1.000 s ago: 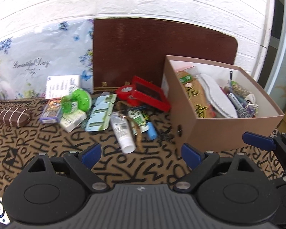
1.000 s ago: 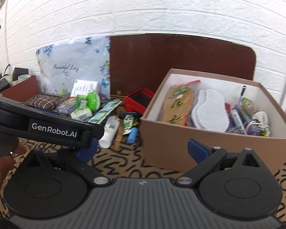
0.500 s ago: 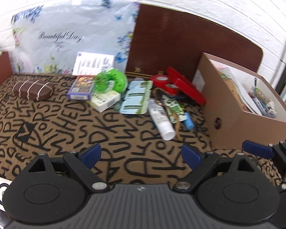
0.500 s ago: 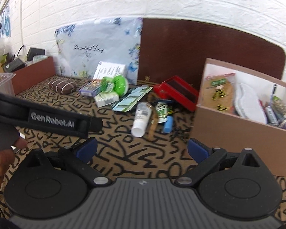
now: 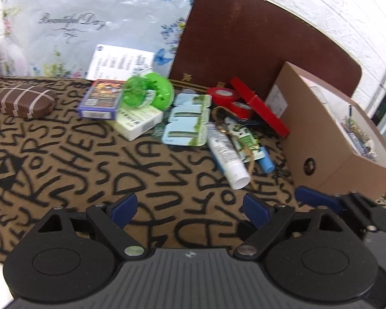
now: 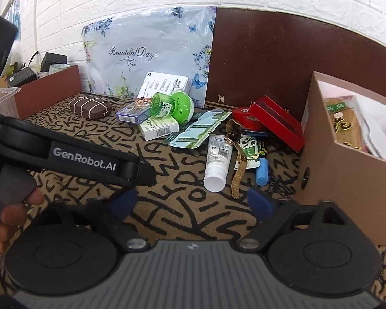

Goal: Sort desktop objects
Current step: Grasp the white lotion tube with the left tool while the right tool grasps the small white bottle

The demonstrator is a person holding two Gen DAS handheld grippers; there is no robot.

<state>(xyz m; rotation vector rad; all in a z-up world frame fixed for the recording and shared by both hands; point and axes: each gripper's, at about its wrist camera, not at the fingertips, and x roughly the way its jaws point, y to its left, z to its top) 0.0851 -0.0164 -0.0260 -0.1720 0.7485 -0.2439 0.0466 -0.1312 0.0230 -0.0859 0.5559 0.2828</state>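
The left gripper (image 5: 187, 207) is hovering low in the frame with its jaws spread apart and gripping nothing, and the right gripper (image 6: 191, 203) is doing the same over the lettered mat (image 6: 182, 206). The clutter is lying across the middle of both views: a white tube (image 6: 217, 160) is resting beside a gold-strapped watch (image 6: 238, 162) and a blue cylinder (image 6: 262, 171). At the right edge the cardboard box (image 6: 347, 170) is sitting just beside them, already holding several items.
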